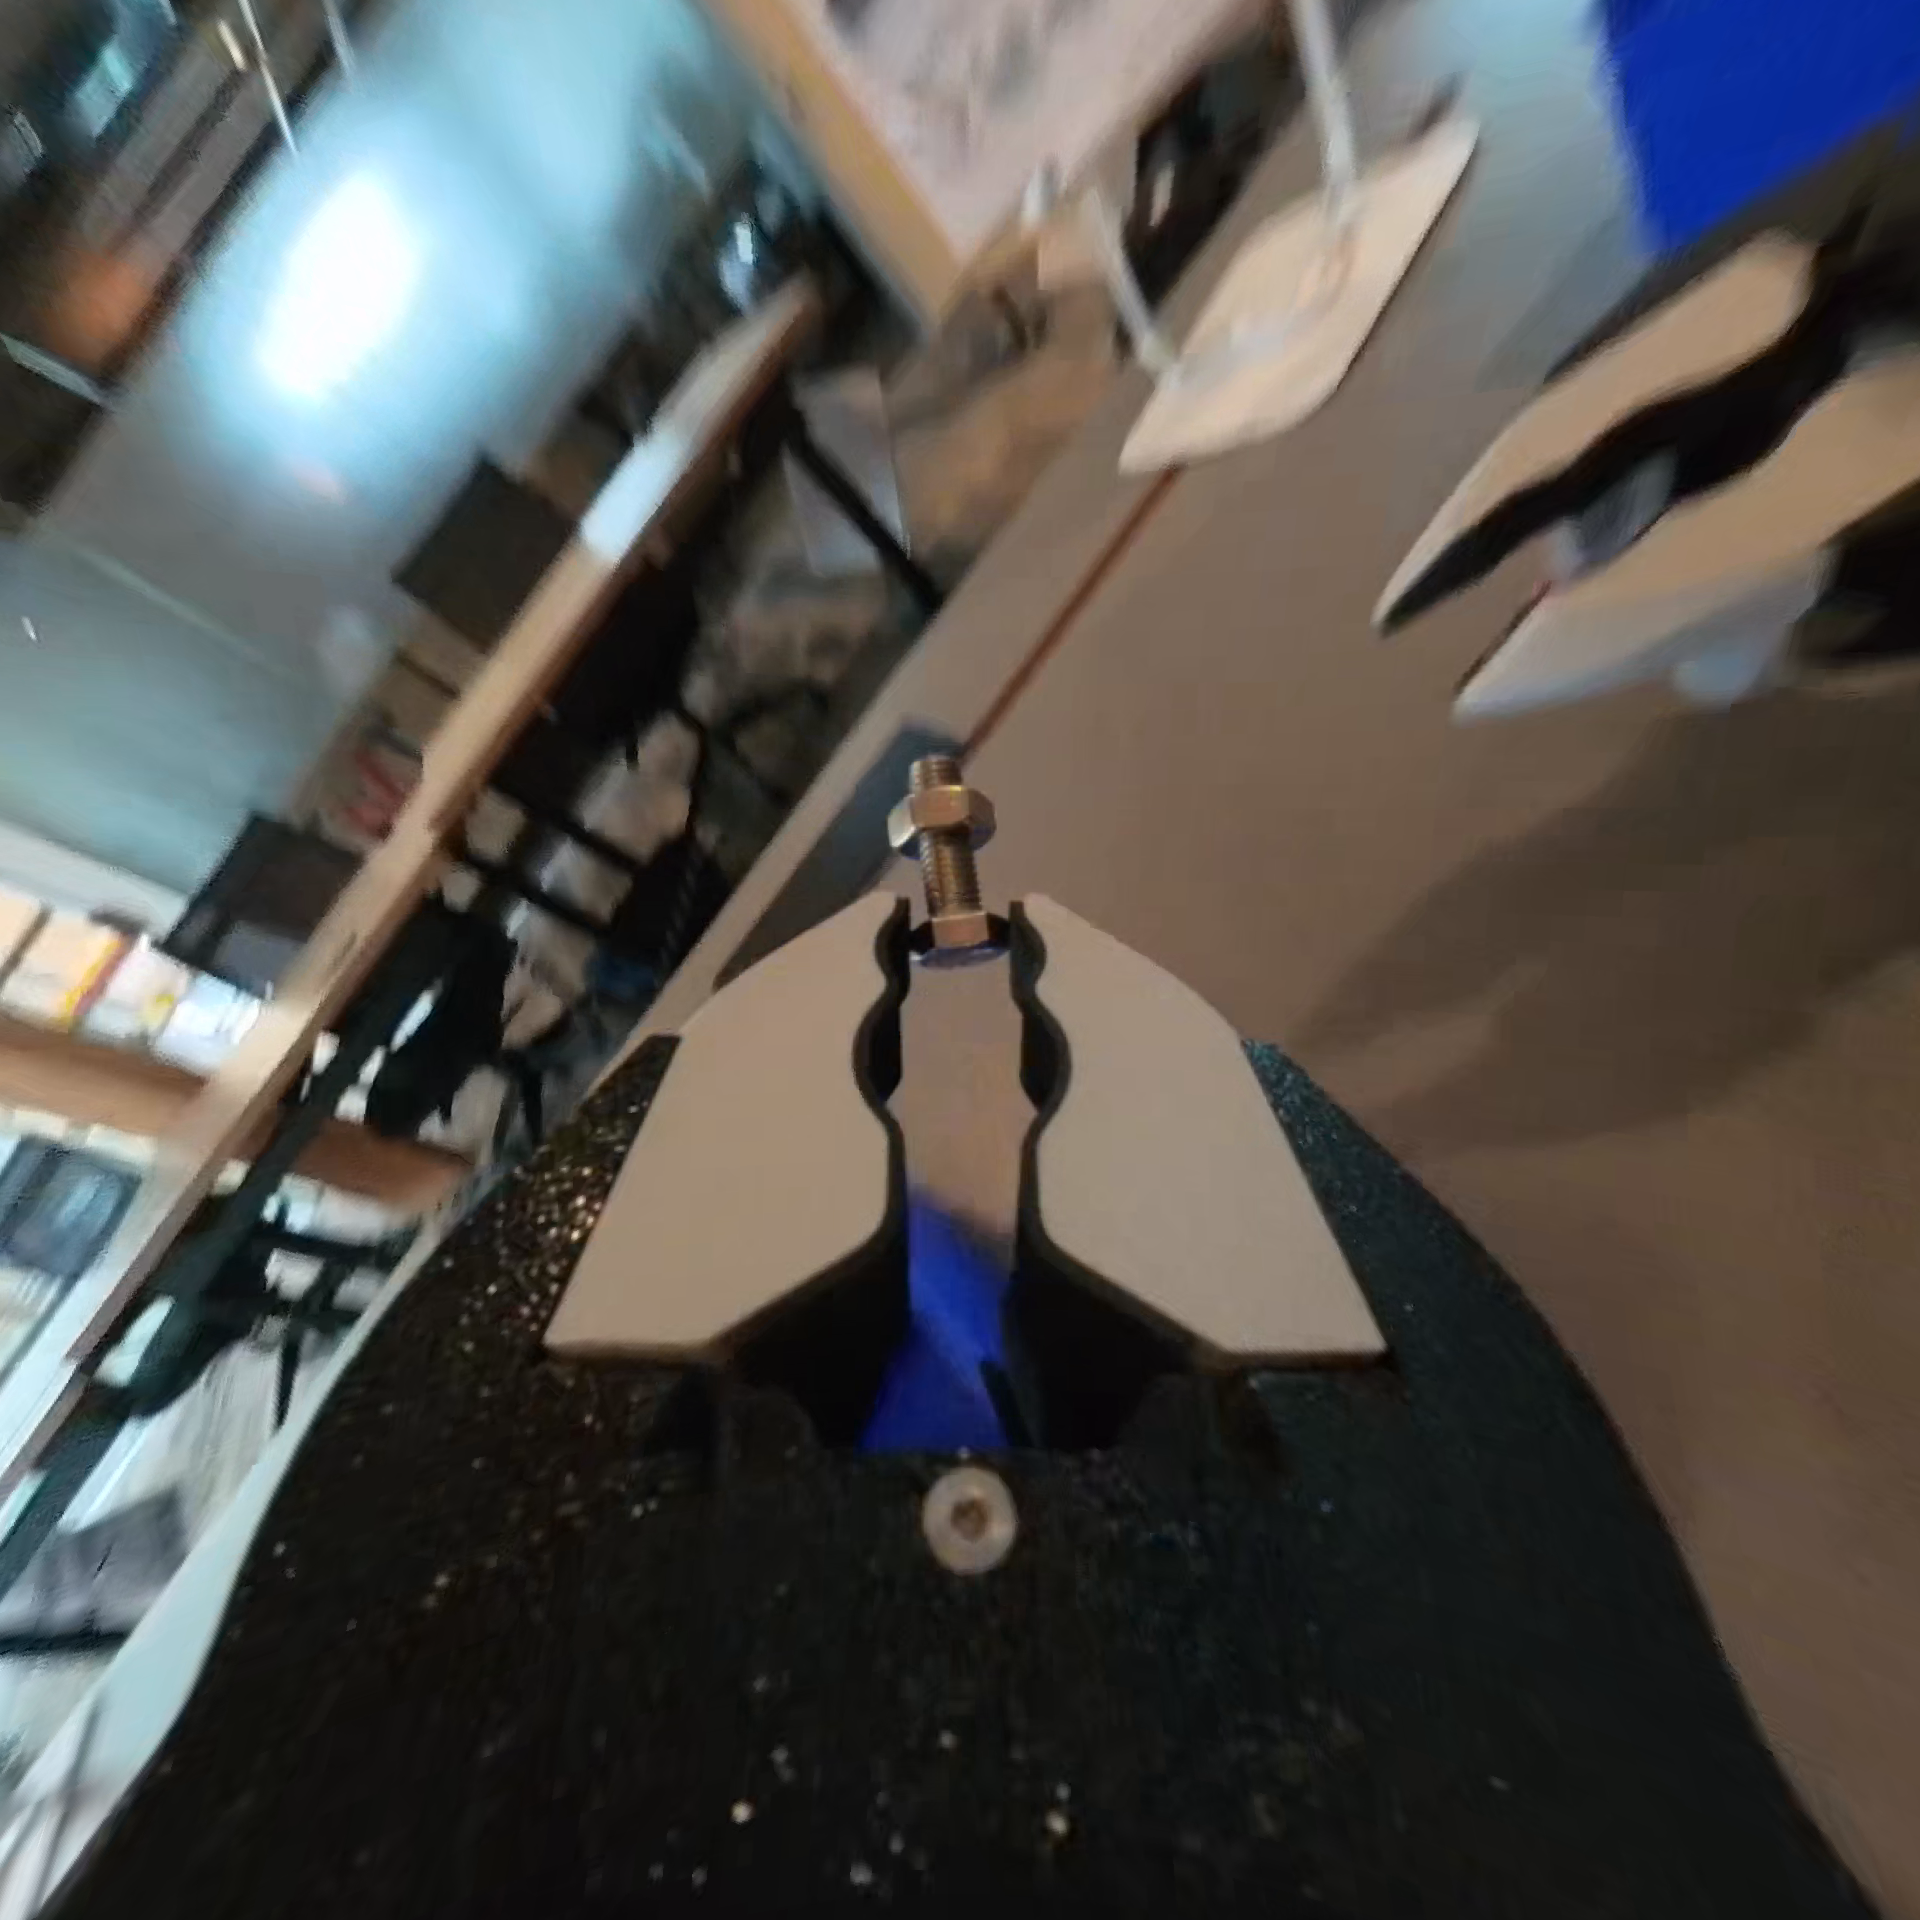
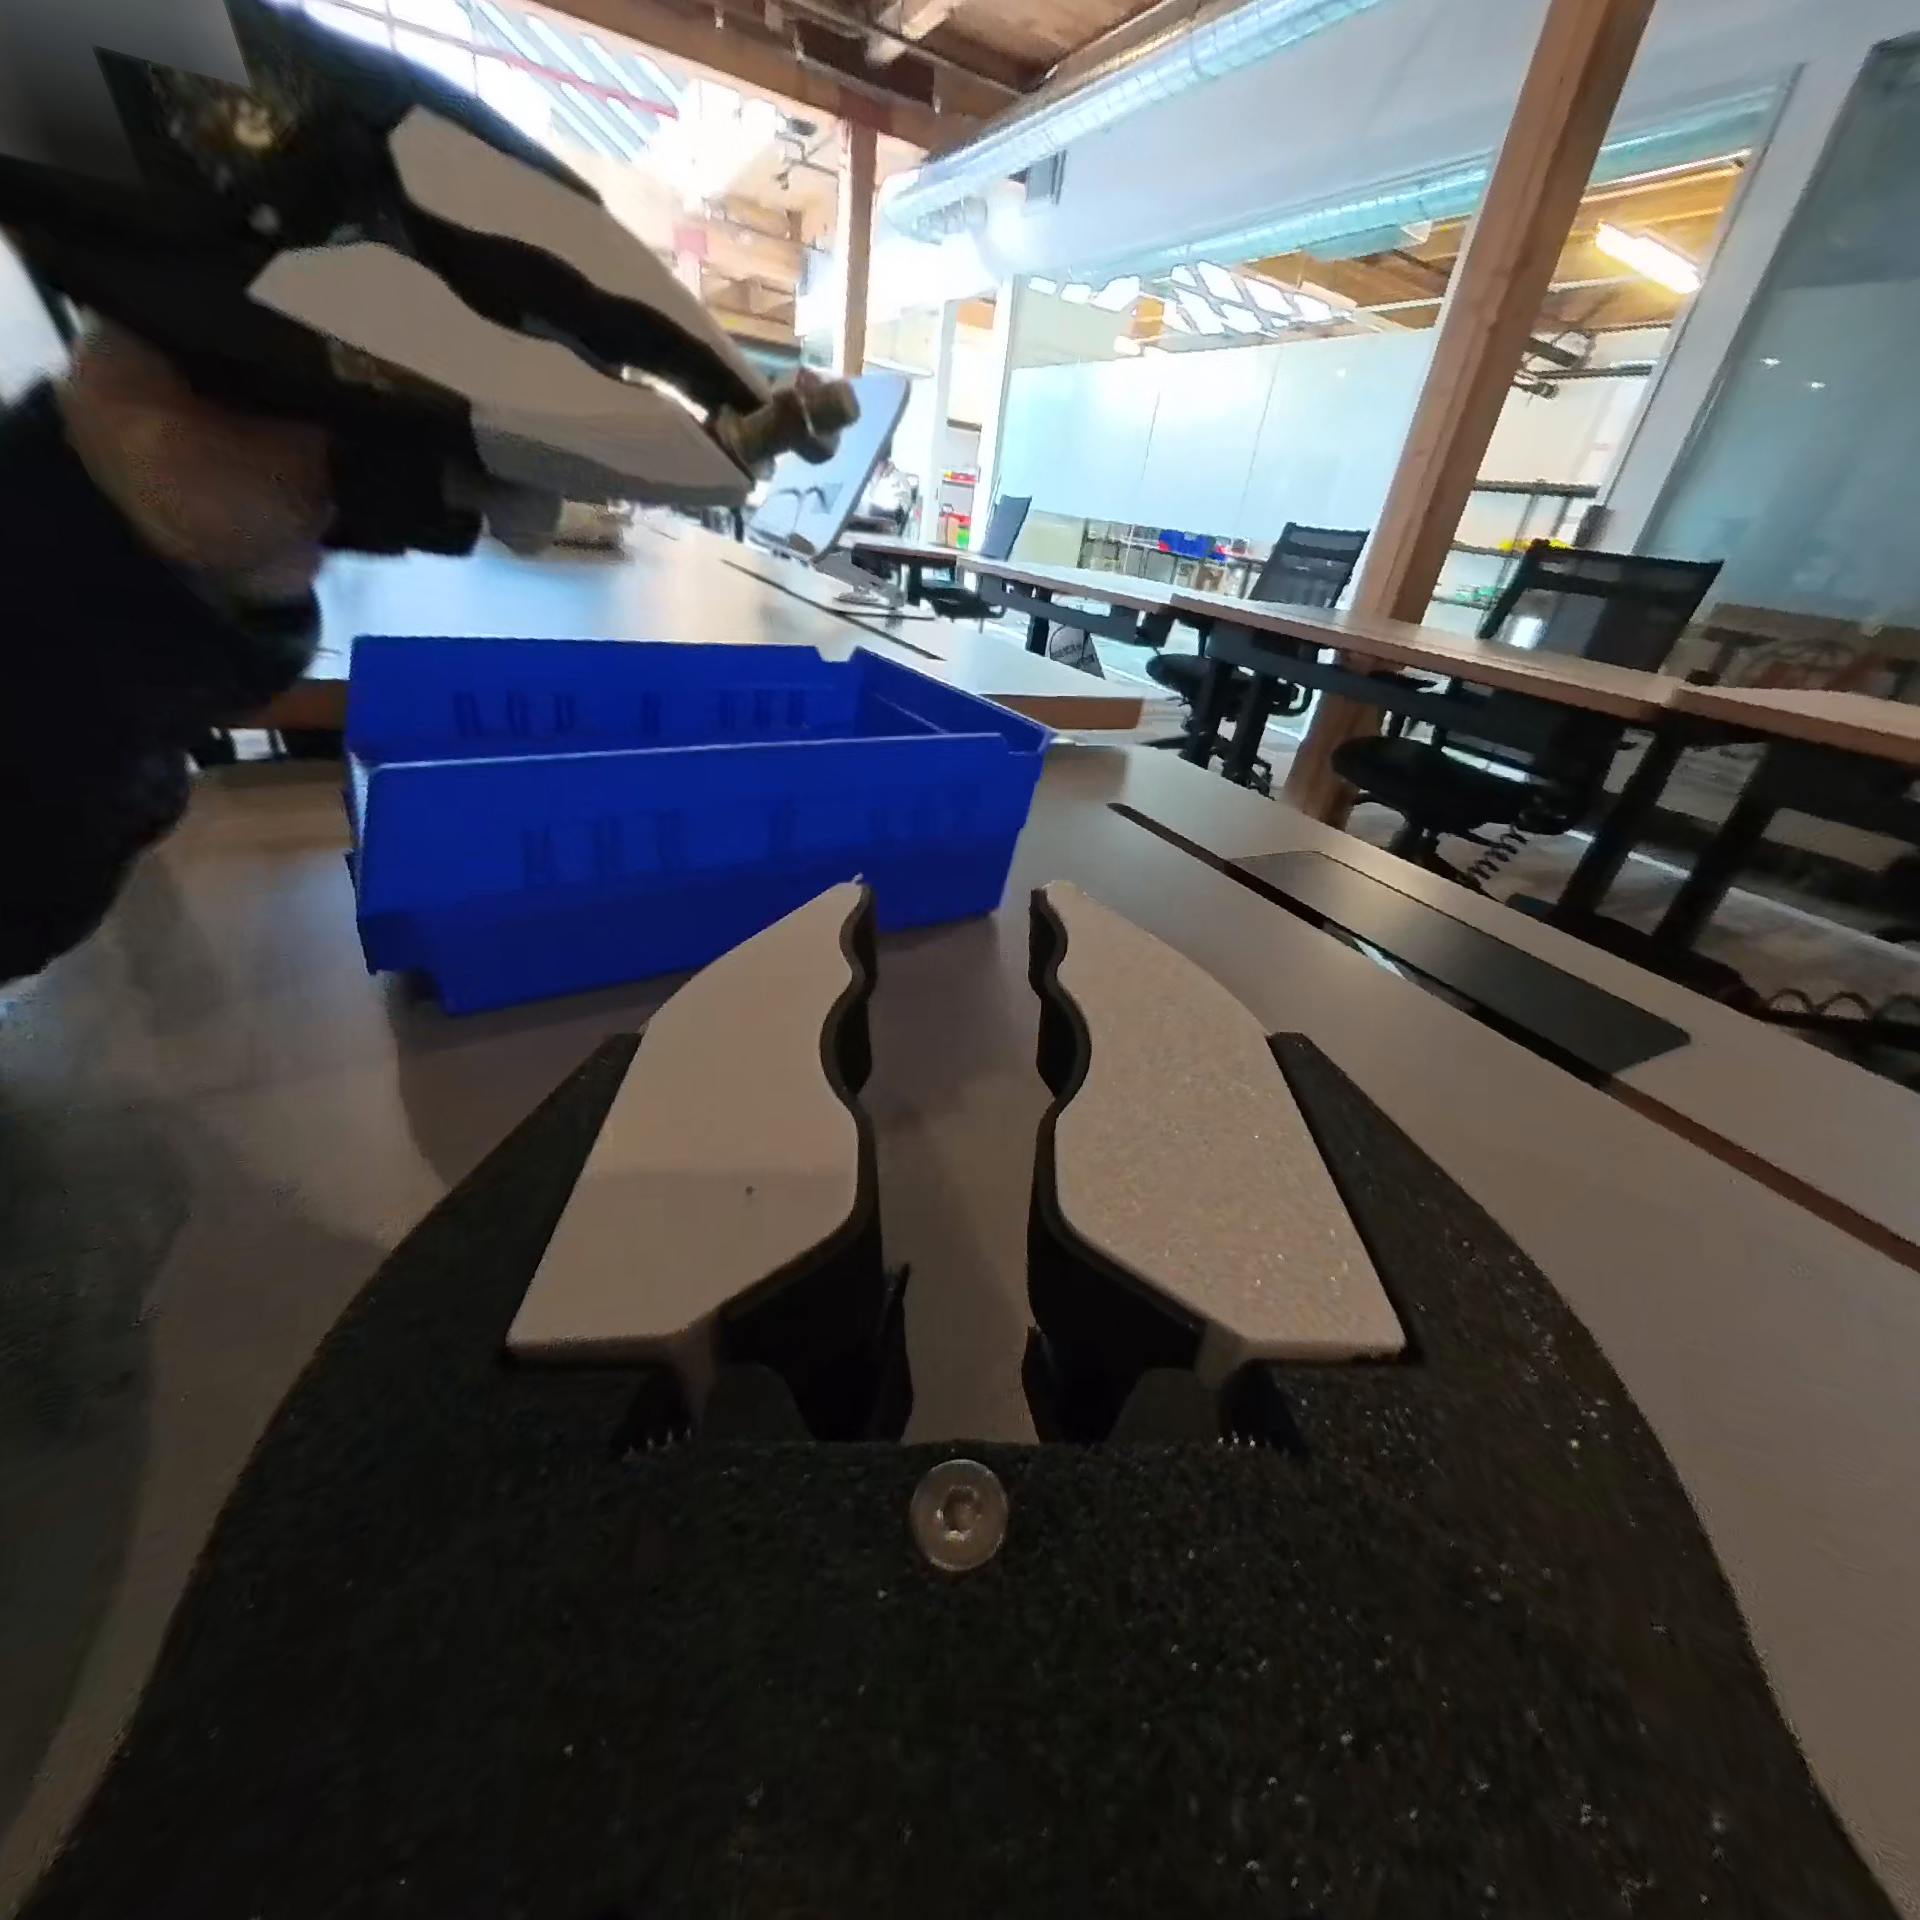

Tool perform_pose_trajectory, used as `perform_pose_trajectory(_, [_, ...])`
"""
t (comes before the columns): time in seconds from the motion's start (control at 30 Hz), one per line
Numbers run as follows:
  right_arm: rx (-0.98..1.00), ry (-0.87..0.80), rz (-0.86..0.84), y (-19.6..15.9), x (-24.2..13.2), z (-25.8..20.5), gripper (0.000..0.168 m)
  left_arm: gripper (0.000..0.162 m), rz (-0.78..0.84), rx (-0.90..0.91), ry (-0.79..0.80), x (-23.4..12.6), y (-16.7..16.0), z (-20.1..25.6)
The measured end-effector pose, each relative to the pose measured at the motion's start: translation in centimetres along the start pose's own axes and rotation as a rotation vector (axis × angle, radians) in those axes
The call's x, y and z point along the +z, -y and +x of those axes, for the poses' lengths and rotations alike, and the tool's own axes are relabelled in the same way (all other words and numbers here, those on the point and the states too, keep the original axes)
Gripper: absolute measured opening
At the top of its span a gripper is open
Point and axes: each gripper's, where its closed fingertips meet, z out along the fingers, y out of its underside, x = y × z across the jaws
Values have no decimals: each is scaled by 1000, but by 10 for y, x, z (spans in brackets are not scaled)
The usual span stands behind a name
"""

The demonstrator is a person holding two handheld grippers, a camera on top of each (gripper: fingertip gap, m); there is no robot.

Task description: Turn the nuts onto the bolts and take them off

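Note:
My left gripper (image 1: 958, 925) is shut on the head of a steel bolt (image 1: 943, 883) that sticks out past the fingertips. A hex nut (image 1: 940, 808) sits on the thread near the bolt's free end. The same gripper (image 2: 743, 442) shows at upper left in the right wrist view, held in the air with the bolt and nut (image 2: 805, 416). My right gripper (image 2: 951, 914) is open and empty, low over the table. It also shows blurred at upper right in the left wrist view (image 1: 1444, 644).
A blue plastic bin (image 2: 675, 800) stands on the grey table (image 2: 1351, 1195) just ahead of my right gripper. A black slot panel (image 2: 1455, 956) lies to the right. A tablet on a stand (image 2: 831, 468), desks and office chairs (image 2: 1496, 727) stand farther off.

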Motion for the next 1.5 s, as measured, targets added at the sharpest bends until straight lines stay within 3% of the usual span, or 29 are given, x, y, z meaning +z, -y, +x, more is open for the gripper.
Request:
perform_pose_trajectory(0.13, [14,-7,-31,-23,-30,23,28,17,149,68,-57,44,30,70])
perform_pose_trajectory(0.2, [33,-29,-48,-34,-44,36,29,17,223,20,-116,62,36,97])
perform_pose_trajectory(0.37, [172,-176,114,-19,-68,75,26,17,358,-110,-316,106,33,139])
perform_pose_trajectory(0.47, [238,-179,157,-15,-75,81,27,17,366,-155,-398,125,26,151])
perform_pose_trajectory(0.6, [285,-126,73,-26,-70,78,35,16,482,-183,-463,124,33,149])
perform_pose_trajectory(0.83, [453,-48,6,-35,-64,71,36,0,560,-147,-560,103,34,163])
perform_pose_trajectory(1.23, [377,-24,-102,-45,-55,56,35,0,434,-258,-571,122,19,160])
perform_pose_trajectory(1.5, [357,1,-132,-48,-52,52,35,0,562,-360,-347,109,21,111])
